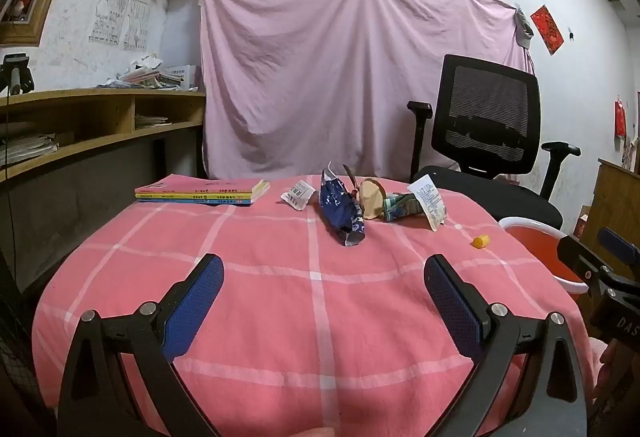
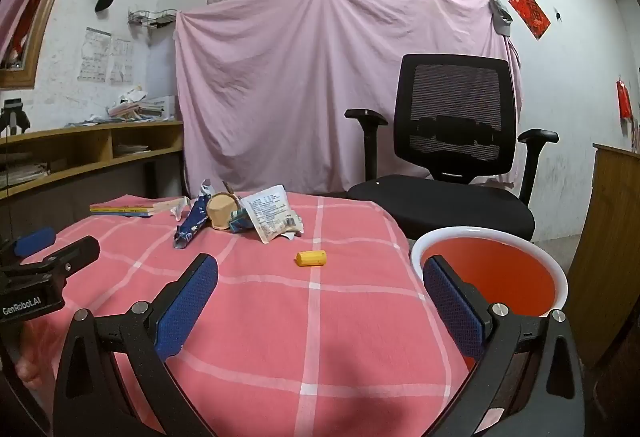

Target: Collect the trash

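Both the left gripper [image 1: 324, 285] and right gripper [image 2: 320, 285] are hovering wide open and empty over the pink-checked counter [image 1: 280, 317], while the trash pile [image 1: 352, 205] is sitting at the far edge.
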{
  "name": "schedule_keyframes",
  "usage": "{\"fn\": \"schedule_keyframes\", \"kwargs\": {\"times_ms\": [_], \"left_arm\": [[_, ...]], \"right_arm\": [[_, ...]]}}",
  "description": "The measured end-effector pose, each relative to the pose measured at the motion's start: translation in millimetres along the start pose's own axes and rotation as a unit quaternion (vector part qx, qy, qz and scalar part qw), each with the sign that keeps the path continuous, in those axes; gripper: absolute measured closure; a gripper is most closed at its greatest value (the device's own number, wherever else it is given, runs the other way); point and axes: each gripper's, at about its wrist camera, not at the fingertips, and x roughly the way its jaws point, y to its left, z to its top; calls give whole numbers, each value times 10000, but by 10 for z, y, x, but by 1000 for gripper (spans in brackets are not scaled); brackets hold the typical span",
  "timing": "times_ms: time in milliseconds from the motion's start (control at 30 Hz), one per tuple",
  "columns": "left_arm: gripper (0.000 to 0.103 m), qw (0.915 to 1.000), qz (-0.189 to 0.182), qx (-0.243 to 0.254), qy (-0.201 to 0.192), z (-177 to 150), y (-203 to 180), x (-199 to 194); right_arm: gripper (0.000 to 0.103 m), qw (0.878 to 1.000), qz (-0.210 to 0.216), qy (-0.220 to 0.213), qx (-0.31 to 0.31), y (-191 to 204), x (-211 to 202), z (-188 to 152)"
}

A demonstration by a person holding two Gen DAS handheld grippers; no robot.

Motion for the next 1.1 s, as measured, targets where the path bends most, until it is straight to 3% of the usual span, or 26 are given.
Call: {"fn": "schedule_keyframes", "kwargs": {"times_ms": [1100], "left_arm": [[5, 9999, 56, -138, -69, 19, 59, -23]], "right_arm": [[0, 9999, 129, 16, 105, -5, 25, -6]]}}
